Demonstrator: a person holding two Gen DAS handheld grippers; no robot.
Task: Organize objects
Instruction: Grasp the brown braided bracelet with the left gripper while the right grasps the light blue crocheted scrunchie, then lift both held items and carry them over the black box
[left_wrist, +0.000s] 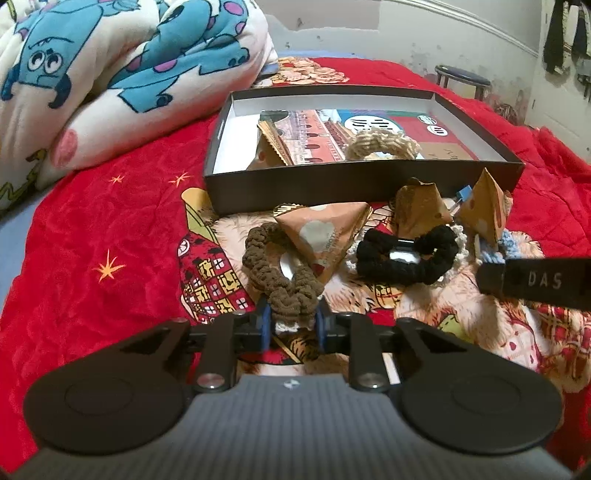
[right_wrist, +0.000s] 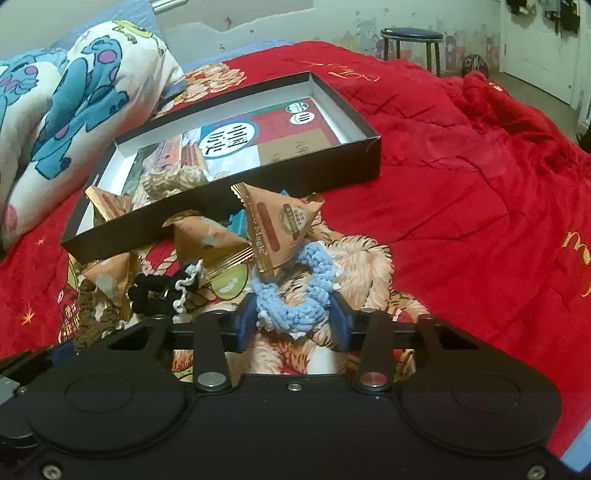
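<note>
- Left gripper (left_wrist: 291, 325): its blue-padded fingers are closed on the near end of a brown scrunchie (left_wrist: 279, 273). The rest of that scrunchie lies forward on the red blanket (left_wrist: 110, 229), its far end touching a triangular snack packet (left_wrist: 325, 236).
- Right gripper (right_wrist: 293, 325): jaws stand apart on either side of a light blue scrunchie (right_wrist: 295, 291). Whether the fingers press on it cannot be told; there appears to be a gap on the right side.
- A second triangular packet (right_wrist: 284, 225) stands upright, touching the far side of the light blue scrunchie.
- A black scrunchie (left_wrist: 406, 254) lies between the two worked items, just beside the first packet; a white-edged scrunchie shows partly under it.
- Two further packets (left_wrist: 421, 208) (left_wrist: 487, 210) sit against the near wall of the black box (left_wrist: 332, 184).
- The box is open, shallow, and lies on the blanket beyond the pile. Inside it: a printed book or card (left_wrist: 332, 129) flat on the bottom, a beige scrunchie (left_wrist: 384, 146) on top of that near the front wall, and one packet (left_wrist: 273, 147) at the left.
- A cartoon-print duvet (left_wrist: 110, 74) is bunched to the left of the box.
- A round stool (right_wrist: 412, 40) stands beyond the bed by the wall.
</note>
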